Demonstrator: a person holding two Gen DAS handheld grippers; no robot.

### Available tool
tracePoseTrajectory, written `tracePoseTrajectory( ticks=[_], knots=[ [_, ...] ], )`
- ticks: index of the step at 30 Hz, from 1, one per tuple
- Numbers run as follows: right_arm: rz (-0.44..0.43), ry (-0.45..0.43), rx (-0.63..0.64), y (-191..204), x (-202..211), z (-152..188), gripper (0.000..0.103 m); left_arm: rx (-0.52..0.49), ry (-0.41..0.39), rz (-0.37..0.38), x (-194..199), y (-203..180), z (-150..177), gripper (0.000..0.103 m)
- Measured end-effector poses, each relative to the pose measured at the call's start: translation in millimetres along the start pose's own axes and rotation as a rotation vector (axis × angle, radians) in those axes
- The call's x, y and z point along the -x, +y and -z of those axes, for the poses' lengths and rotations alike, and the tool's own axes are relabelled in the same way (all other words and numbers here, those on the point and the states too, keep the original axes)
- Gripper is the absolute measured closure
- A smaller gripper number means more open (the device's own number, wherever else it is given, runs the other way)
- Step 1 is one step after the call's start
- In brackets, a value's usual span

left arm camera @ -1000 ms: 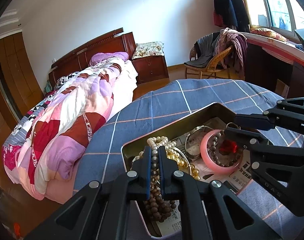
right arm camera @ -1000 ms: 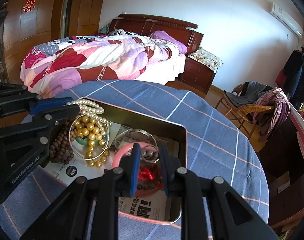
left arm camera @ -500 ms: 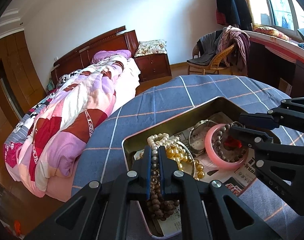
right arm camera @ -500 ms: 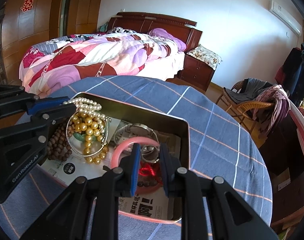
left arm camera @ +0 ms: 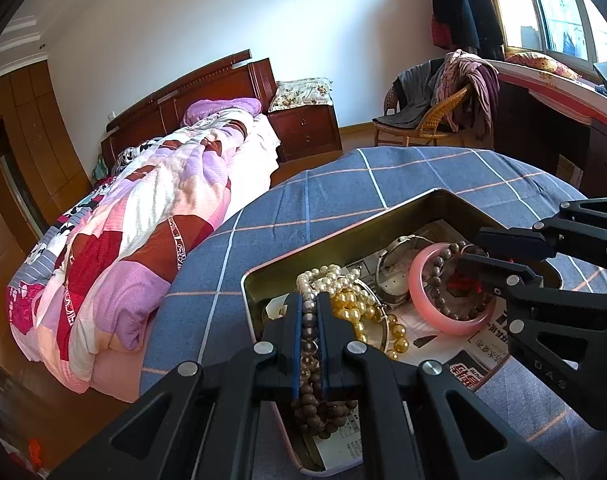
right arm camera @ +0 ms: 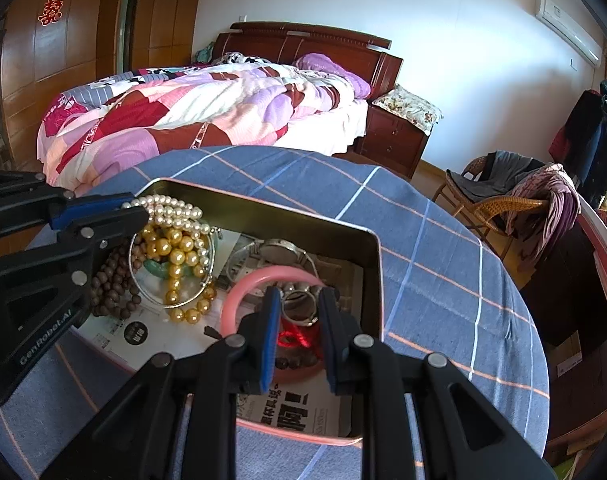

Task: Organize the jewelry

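Our left gripper (left arm camera: 309, 312) is pinched tight on a strand of brown wooden beads (left arm camera: 311, 400), which runs between its 2 fingers and hangs in a bunch below them at 6 o'clock. Our right gripper (right arm camera: 299, 308) stands partly spread over a red-tasselled dark bead bracelet (right arm camera: 293, 338); whether its pads press on it we cannot tell. That bracelet lies inside a pink bangle (right arm camera: 259, 280). At 12 o'clock of the bangle sit a silver watch (right arm camera: 279, 248) and small silver rings (right arm camera: 299, 304). At 9 o'clock lie gold pearls (right arm camera: 175, 256), white pearls (right arm camera: 171, 208), a thin silver hoop (right arm camera: 143, 292) and a green stone piece (right arm camera: 159, 270). All of it rests in 1 metal tin (right arm camera: 373, 280) lined with printed paper (right arm camera: 295, 412), on a round table with a blue checked cloth (right arm camera: 443, 264).
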State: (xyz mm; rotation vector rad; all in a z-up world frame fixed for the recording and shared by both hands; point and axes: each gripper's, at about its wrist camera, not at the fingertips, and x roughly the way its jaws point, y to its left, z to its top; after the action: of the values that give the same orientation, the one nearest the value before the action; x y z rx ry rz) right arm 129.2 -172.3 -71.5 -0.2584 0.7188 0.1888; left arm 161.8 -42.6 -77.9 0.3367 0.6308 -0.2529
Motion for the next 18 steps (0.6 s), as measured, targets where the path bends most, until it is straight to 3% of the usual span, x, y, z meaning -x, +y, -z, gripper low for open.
tracePoseTrajectory(
  ticks=[8,10,11,12,13,14,18],
  knots=[
    [0.001,-0.01,-0.013,-2.8,2.1,0.3,0.081,0.015,-0.011,-0.016,3.0,1.8,-0.8,0.097],
    [0.0,-0.007,-0.017,-3.7,3.1,0.8,0.072,0.02,-0.011,-0.015,4.3,2.2,-0.7,0.095],
    [0.001,-0.011,-0.017,-3.8,4.5,1.5,0.053,0.018,-0.013,-0.023,6.8,2.1,-1.0,0.083],
    [0.002,-0.029,-0.019,-4.9,8.4,2.7,0.043,0.018,-0.021,-0.039,9.7,2.1,-1.1,0.059],
    [0.009,-0.039,-0.023,-5.8,11.4,3.4,0.043,0.023,-0.042,-0.063,15.2,3.0,-0.3,0.045],
    [0.013,-0.039,-0.026,-6.5,12.8,3.6,0.043,0.034,-0.073,-0.087,22.4,4.9,1.3,0.022],
    [0.018,-0.051,-0.05,-10.7,22.6,7.6,0.042,0.078,-0.091,-0.07,37.4,13.3,4.9,0.019]
  ],
)
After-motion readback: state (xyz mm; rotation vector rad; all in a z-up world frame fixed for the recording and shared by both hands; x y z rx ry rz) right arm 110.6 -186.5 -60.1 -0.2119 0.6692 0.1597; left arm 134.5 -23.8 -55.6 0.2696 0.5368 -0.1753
